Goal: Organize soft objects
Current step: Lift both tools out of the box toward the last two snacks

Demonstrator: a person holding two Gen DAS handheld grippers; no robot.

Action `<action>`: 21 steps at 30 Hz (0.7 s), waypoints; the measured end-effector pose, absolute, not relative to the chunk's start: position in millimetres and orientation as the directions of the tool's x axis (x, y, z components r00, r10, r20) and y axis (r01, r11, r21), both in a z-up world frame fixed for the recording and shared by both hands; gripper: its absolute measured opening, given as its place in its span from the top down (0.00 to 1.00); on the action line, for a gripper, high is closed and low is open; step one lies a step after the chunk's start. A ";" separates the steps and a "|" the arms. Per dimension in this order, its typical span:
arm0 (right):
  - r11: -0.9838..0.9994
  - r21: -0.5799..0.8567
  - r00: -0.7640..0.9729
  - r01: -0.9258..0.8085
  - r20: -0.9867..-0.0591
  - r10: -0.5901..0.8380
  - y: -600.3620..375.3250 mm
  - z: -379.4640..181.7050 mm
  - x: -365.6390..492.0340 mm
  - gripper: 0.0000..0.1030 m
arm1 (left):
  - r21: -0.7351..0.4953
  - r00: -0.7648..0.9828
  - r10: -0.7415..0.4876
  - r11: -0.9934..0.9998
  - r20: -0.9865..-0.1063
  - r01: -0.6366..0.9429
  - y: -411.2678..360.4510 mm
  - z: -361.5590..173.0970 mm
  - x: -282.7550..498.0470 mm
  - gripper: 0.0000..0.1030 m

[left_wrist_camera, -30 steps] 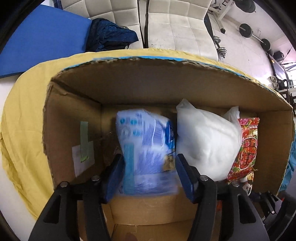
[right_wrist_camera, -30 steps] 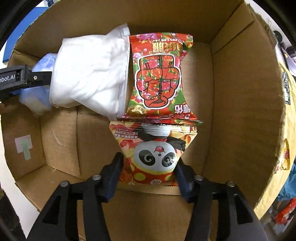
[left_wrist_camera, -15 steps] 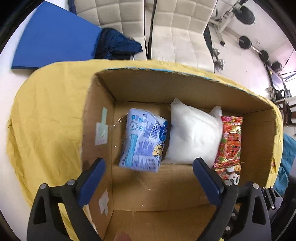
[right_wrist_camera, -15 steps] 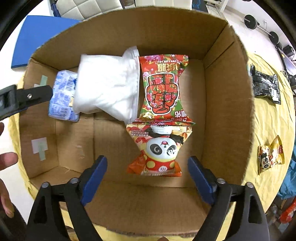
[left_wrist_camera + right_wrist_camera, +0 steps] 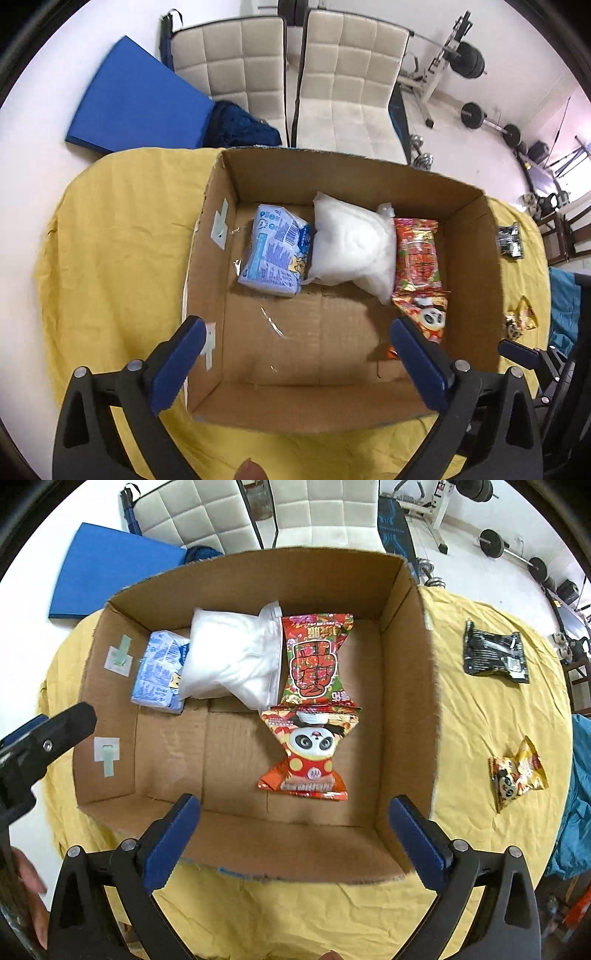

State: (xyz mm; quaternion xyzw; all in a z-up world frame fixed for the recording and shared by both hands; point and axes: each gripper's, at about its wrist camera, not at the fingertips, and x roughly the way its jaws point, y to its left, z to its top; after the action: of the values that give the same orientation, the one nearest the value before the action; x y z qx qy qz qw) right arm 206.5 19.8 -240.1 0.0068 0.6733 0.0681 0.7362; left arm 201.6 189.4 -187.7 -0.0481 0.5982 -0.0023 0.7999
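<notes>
An open cardboard box (image 5: 476,280) (image 5: 406,686) stands on a yellow cloth. Inside lie a blue-white tissue pack (image 5: 275,254) (image 5: 159,672), a white soft bag (image 5: 351,245) (image 5: 232,657), a red snack pack (image 5: 417,251) (image 5: 316,661) and a panda snack pack (image 5: 428,317) (image 5: 308,755). My left gripper (image 5: 295,362) is open and empty above the box's near edge. My right gripper (image 5: 295,838) is open and empty above the near wall. One left finger (image 5: 55,727) shows in the right wrist view.
On the yellow cloth (image 5: 491,731) right of the box lie a black pack (image 5: 495,657) (image 5: 511,242) and a small panda snack pack (image 5: 517,773) (image 5: 521,321). Two white chairs (image 5: 291,74), a blue mat (image 5: 136,96) and gym weights (image 5: 472,114) lie beyond the table.
My left gripper let go of the tissue pack and my right gripper let go of the panda pack. Both opened wide and drew back and up out of the box.
</notes>
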 end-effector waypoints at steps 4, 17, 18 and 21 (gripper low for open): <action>0.990 0.102 0.131 -0.094 -0.985 0.114 12.0 -217.4 190.2 0.00 | -0.062 0.337 -0.042 0.997 -0.941 -0.049 186.6 -169.5 181.8 0.00; 0.983 0.148 0.219 -0.108 -0.961 0.169 -7.3 -155.0 143.5 0.00 | -0.058 0.425 -0.034 0.997 -0.905 -0.043 173.4 -121.2 130.1 0.00; 0.982 0.154 0.223 -0.109 -0.959 0.175 -8.8 -152.2 141.6 0.00 | -0.059 0.428 -0.034 0.997 -0.903 -0.045 172.5 -118.6 127.8 0.00; 0.980 0.166 0.232 -0.110 -0.954 0.188 -14.1 -144.8 136.3 0.00 | -0.051 0.443 -0.027 0.998 -0.896 -0.043 166.9 -110.1 122.2 0.00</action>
State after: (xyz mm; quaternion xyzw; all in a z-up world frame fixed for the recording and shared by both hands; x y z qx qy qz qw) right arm 136.3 -14.1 -144.8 0.0319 0.6124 0.0947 0.7842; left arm 122.1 166.9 -110.1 -0.0329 0.5277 0.0047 0.8488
